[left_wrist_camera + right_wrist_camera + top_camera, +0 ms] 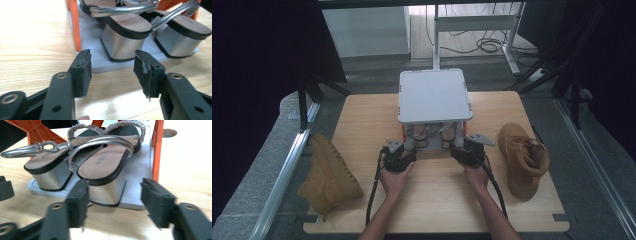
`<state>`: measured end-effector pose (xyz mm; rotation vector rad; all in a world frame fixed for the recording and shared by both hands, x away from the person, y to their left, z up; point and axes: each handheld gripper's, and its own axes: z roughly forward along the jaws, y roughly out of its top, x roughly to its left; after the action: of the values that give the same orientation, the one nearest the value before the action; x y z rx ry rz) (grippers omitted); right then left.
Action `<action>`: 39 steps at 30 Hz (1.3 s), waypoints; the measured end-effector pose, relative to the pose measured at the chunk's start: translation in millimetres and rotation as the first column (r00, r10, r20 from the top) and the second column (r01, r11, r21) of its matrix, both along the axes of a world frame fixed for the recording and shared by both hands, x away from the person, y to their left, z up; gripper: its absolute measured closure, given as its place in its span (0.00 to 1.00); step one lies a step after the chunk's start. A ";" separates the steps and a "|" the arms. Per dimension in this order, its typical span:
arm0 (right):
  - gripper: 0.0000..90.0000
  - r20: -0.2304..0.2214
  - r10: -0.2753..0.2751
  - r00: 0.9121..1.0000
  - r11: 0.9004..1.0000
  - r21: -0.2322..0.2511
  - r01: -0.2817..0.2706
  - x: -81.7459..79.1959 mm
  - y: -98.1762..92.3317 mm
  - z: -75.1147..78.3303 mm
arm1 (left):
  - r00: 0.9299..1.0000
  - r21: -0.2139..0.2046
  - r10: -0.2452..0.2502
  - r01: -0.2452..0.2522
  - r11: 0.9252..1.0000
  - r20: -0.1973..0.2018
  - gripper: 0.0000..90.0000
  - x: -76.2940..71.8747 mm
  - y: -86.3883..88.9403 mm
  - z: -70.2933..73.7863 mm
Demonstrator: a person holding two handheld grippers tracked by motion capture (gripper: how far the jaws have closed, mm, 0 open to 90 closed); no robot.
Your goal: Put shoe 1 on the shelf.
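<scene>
Wooden surface [362, 120] carries a small grey rack [435, 95] at frame centre, silver block-heeled sandals [100, 167] inside. Left gripper [112, 72] and right gripper [113, 200] are spread, empty, just before it.

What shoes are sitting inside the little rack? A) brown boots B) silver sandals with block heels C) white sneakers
B: the silver sandals sit on the bottom shelf of the rack, while the tan boots lie out on the table.
</scene>
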<state>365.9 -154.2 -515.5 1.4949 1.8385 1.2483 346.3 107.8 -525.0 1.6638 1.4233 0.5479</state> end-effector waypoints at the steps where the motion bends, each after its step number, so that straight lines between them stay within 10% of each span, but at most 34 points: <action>1: 0.55 -0.001 0.002 1.000 1.000 0.004 -0.002 -0.1 -1.5 -0.1 | 1.000 -0.004 0.002 -0.002 1.000 -0.003 0.57 0.5 1.4 0.0; 13: 0.95 -0.023 0.022 0.999 1.000 0.018 -0.021 1.3 -10.6 -5.8 | 0.999 0.019 0.037 -0.036 0.999 -0.028 0.84 12.2 10.9 -6.3; 27: 0.99 -0.035 0.067 0.997 0.998 0.007 -0.067 0.1 3.7 -8.6 | 0.997 -0.039 0.002 -0.005 0.999 -0.080 0.97 23.1 8.1 -12.0; 39: 0.99 -0.027 0.043 0.999 0.999 0.031 -0.042 7.6 12.5 -9.7 | 0.999 -0.036 -0.010 0.008 0.999 -0.046 0.96 24.0 7.4 -5.1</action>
<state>373.5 -141.7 -525.2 1.5036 1.8861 1.2863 370.3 115.2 -530.2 1.6638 1.4503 0.4790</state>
